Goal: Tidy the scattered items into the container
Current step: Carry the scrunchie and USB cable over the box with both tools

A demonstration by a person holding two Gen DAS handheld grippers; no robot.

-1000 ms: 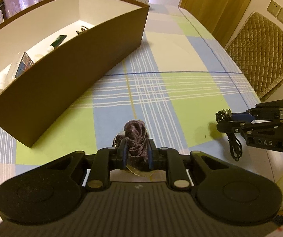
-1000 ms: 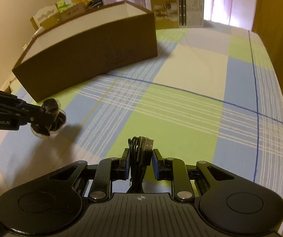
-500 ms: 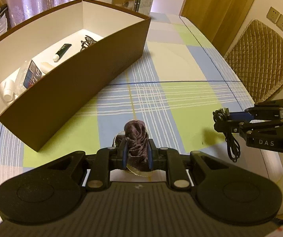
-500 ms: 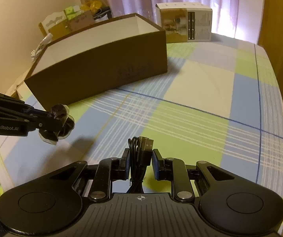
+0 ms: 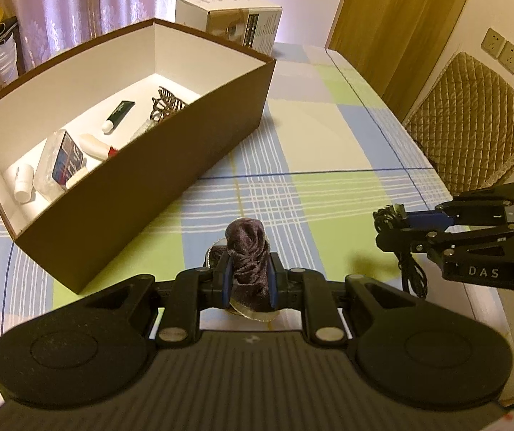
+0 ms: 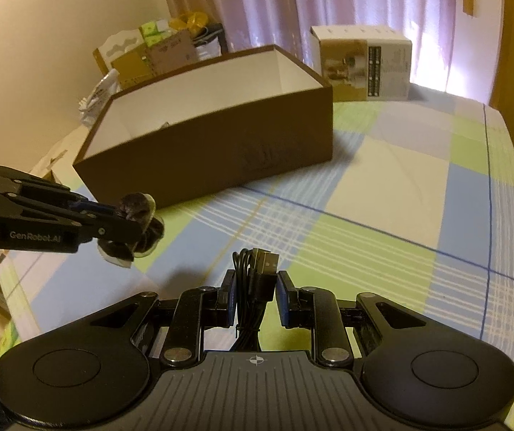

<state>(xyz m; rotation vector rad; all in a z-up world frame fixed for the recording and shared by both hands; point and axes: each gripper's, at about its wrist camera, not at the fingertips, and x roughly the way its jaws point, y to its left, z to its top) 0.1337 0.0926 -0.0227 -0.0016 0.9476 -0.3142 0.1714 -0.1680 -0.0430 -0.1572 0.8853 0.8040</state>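
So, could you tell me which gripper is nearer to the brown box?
Left. The left gripper, shut on a dark fabric bundle, is just off the brown box near its front corner. The right gripper, shut on a black USB cable, sits farther back over the checked tablecloth.

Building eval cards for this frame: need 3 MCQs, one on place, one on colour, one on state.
1. Where does the hair claw lie?
A. inside the brown box
B. on the tablecloth
C. in the right gripper

2. What colour are the box's inner walls?
A. green
B. black
C. white

3. What is the right gripper doing?
A. hanging open, holding nothing
B. shut on the black USB cable
C. resting inside the box

Key: 1 A, the claw sits on the box floor near the far end, beside a small tube. 2 C, the walls show white above the contents. 3 B, the bundled cable stands between its fingers above the tablecloth, while the left gripper grips a dark fabric bundle.
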